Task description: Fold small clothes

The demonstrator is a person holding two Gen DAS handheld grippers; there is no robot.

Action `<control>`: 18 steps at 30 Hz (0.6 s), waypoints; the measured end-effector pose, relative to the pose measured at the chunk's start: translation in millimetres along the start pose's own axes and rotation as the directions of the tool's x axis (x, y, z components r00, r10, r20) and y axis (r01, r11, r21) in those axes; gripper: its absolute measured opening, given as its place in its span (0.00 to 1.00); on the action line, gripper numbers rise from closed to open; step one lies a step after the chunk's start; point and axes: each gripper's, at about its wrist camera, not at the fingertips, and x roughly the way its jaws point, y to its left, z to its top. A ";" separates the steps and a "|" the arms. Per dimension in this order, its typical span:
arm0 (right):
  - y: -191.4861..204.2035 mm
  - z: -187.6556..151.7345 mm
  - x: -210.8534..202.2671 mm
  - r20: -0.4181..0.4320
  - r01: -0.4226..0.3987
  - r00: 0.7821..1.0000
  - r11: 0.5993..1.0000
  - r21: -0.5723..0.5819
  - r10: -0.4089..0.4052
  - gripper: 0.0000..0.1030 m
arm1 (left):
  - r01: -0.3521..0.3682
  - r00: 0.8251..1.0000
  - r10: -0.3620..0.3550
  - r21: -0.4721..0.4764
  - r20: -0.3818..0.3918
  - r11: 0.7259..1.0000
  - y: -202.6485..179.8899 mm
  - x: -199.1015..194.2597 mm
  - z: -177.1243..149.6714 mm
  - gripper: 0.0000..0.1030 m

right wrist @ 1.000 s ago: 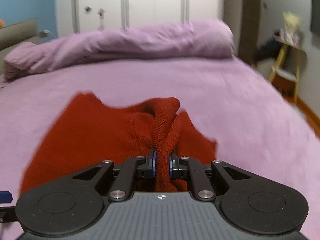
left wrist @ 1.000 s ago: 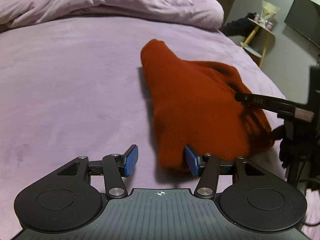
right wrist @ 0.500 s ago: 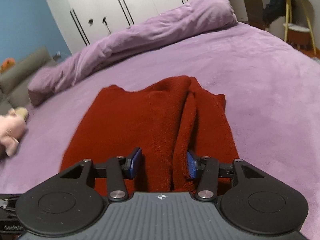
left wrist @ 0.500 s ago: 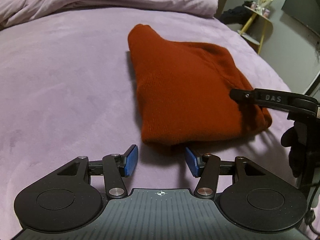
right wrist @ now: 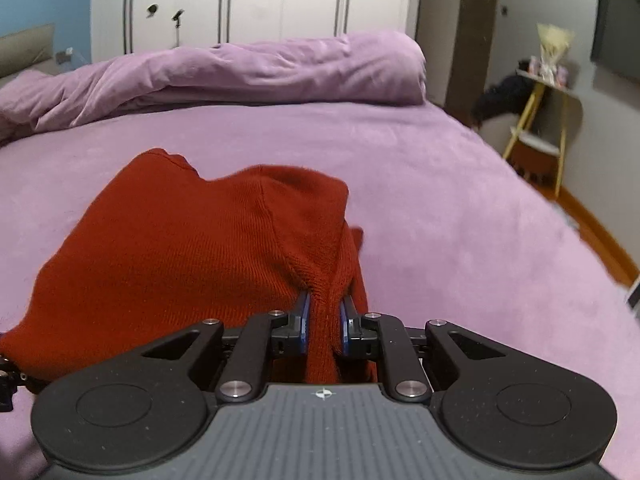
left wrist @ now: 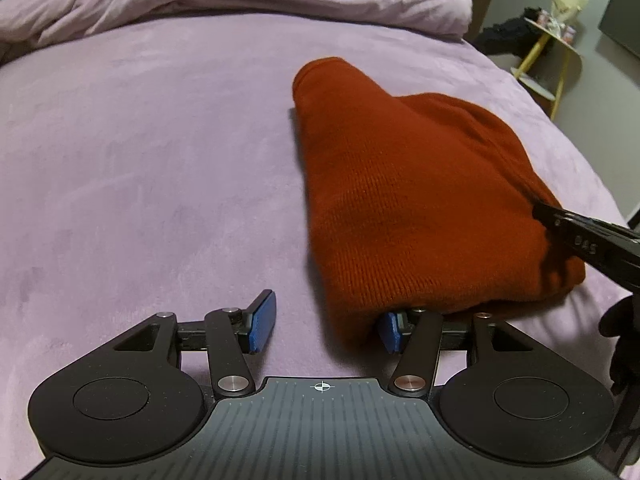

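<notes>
A rust-red knitted garment (left wrist: 404, 208) lies folded on the purple bed (left wrist: 140, 152). It also shows in the right wrist view (right wrist: 180, 248). My left gripper (left wrist: 326, 326) is open, its jaws wide apart. The garment's near left corner hangs between its fingers and covers part of the right blue pad (left wrist: 390, 330). My right gripper (right wrist: 324, 324) is shut on a bunched fold of the garment's near right edge. The right gripper's black finger (left wrist: 588, 236) shows at the right edge of the left wrist view.
A rolled purple duvet (right wrist: 224, 76) lies across the far side of the bed. White wardrobe doors (right wrist: 248, 0) stand behind it. A yellow-legged side table (right wrist: 540, 92) with small items stands off the bed's right side, near a dark screen (right wrist: 618, 48) on the wall.
The right gripper was shut on the garment, opened half a second ago, and has shut on its near right edge again. The garment's near corner now lies between the left fingers.
</notes>
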 end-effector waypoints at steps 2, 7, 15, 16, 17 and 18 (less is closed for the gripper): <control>-3.0 4.5 -5.3 0.014 -0.023 1.000 1.000 0.022 0.023 0.13 | 0.004 1.000 -0.003 -0.017 0.008 1.000 2.4 -3.8 3.5 0.56; -14.2 6.3 -11.0 0.061 -0.083 0.995 0.995 0.060 0.080 0.13 | 0.029 0.999 -0.029 -0.033 -0.014 0.999 9.8 -2.2 3.5 0.58; -43.7 4.8 -1.2 -0.022 -0.132 0.991 0.987 0.086 0.135 0.30 | 0.089 0.994 -0.096 -0.112 -0.060 0.990 56.5 -22.3 5.5 0.64; -45.8 3.0 -2.4 -0.025 -0.131 0.991 0.988 0.084 0.134 0.31 | 0.058 0.997 -0.065 -0.119 -0.050 0.991 60.2 -25.4 7.6 0.64; -45.6 0.9 -5.7 -0.028 -0.127 0.991 0.989 0.080 0.130 0.33 | 0.032 0.999 -0.037 -0.116 -0.040 0.993 62.2 -27.5 10.3 0.64; -46.4 0.8 -7.4 -0.029 -0.122 0.992 0.989 0.079 0.125 0.34 | 0.017 0.999 -0.021 -0.112 -0.035 0.994 62.9 -28.8 12.5 0.64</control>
